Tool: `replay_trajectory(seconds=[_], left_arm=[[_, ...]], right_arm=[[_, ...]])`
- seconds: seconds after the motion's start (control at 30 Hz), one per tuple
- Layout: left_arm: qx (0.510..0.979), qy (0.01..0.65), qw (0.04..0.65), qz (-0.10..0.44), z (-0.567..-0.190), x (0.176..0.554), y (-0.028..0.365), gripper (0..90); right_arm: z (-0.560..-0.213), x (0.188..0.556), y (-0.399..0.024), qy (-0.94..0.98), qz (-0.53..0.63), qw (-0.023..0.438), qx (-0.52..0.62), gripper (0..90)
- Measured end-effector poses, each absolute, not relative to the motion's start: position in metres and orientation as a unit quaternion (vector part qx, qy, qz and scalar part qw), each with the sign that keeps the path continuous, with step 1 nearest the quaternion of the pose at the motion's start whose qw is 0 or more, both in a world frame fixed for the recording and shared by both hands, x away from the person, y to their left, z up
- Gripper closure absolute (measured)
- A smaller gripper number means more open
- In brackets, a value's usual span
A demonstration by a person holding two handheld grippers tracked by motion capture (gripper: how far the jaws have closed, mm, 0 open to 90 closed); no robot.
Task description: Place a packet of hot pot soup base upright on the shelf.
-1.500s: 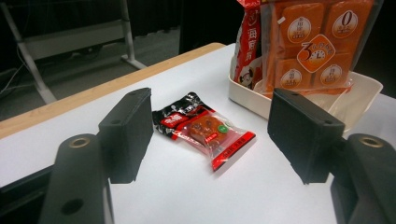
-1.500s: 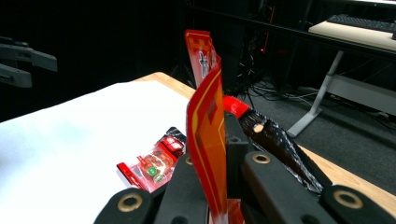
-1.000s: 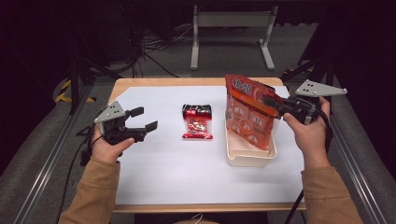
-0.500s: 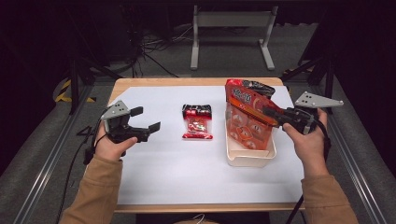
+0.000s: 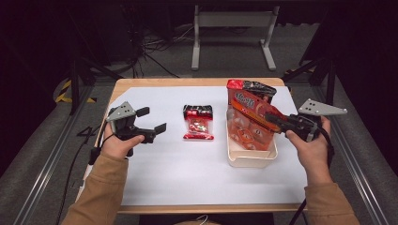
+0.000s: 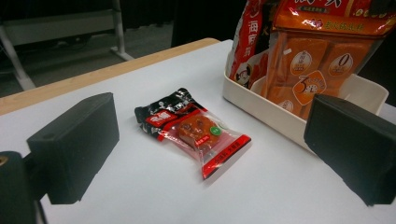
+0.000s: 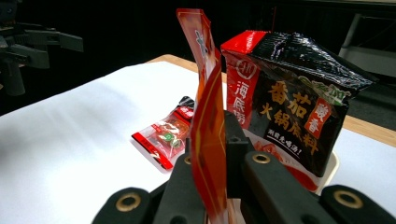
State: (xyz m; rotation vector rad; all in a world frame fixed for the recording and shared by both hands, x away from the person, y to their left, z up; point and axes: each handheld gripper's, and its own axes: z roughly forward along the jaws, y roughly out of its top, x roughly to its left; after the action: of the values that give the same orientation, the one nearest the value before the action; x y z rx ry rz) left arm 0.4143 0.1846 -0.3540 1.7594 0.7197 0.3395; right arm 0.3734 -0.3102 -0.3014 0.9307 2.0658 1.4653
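Note:
A small red and black snack packet [image 5: 198, 123] lies flat in the middle of the white table top [image 5: 187, 183]. My left gripper [image 5: 154, 119] hovers to its left, pointing at it. Its jaws have just been opening and stand open with nothing between them; in the left gripper view the packet [image 6: 191, 130] lies ahead of them. My right gripper [image 5: 272, 118] is shut on the top edge of an orange-red bag [image 5: 248, 122], which stands tilted in a white bin [image 5: 251, 161]. The right gripper view shows that bag [image 7: 208, 93] edge-on between the jaws.
A black and red sauce bag [image 5: 256, 88] stands at the far end of the bin, behind the orange one [image 7: 289, 102]. Metal rails run along both sides of the table. A metal stand and cables sit on the floor beyond the far edge.
The right hand has lowered the orange-red bag deeper into the bin. The left jaws have spread wider while that hand stayed in place.

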Motion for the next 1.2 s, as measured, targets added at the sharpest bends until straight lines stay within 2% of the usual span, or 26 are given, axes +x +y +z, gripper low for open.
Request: replay_trajectory(seconds=[0.27,0.5,0.7,1.2], left_arm=[[0.758,0.299,0.564,0.136,-0.355,0.42,0.181,8.8],[0.765,0.289,0.557,0.143,-0.357,0.425,0.177,7.8],[0.769,0.291,0.552,0.14,-0.356,0.429,0.173,7.7],[0.778,0.287,0.542,0.137,-0.354,0.433,0.168,14.9]], right_arm=[[-0.299,0.37,-0.313,0.745,0.524,0.23,0.343,83.5],[-0.292,0.36,-0.326,0.726,0.54,0.247,0.347,65.9],[-0.291,0.348,-0.338,0.722,0.536,0.259,0.353,57.6],[-0.301,0.325,-0.365,0.709,0.532,0.282,0.366,48.8]])
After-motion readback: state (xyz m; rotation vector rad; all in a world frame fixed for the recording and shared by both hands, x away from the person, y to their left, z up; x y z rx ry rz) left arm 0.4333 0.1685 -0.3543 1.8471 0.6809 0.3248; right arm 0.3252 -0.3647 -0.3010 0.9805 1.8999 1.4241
